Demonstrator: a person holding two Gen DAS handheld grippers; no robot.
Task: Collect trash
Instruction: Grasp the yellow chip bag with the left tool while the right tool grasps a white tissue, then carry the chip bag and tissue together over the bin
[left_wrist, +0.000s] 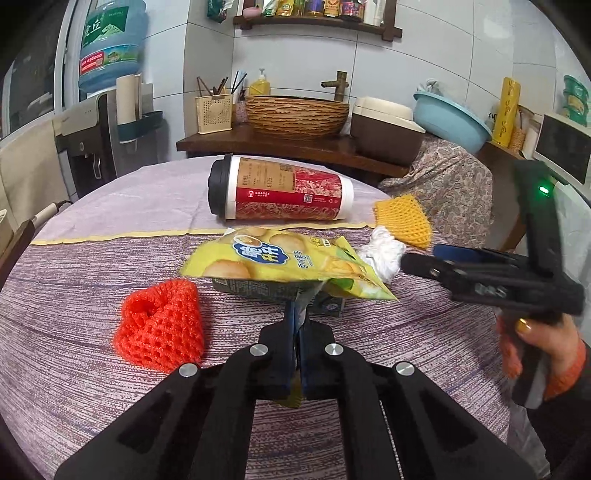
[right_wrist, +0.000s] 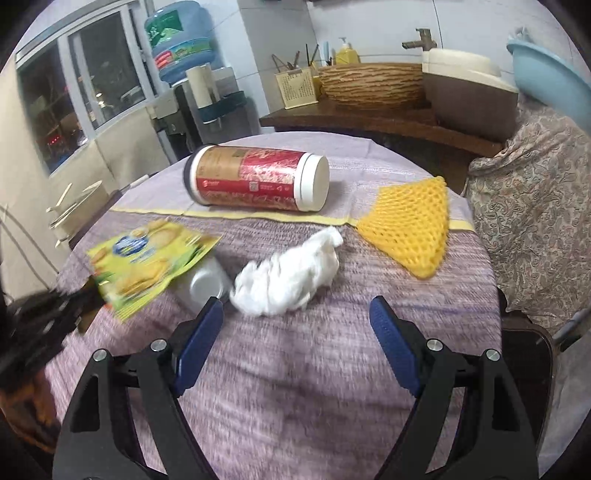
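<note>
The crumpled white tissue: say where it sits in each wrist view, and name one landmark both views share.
Left wrist view: the crumpled white tissue lies right of centre, beside the yellow snack bag and just ahead of the right gripper.
Right wrist view: the tissue lies at centre, on the table ahead of the open blue-padded jaws.
Shared landmark: the red cup lying on its side behind the tissue.
</note>
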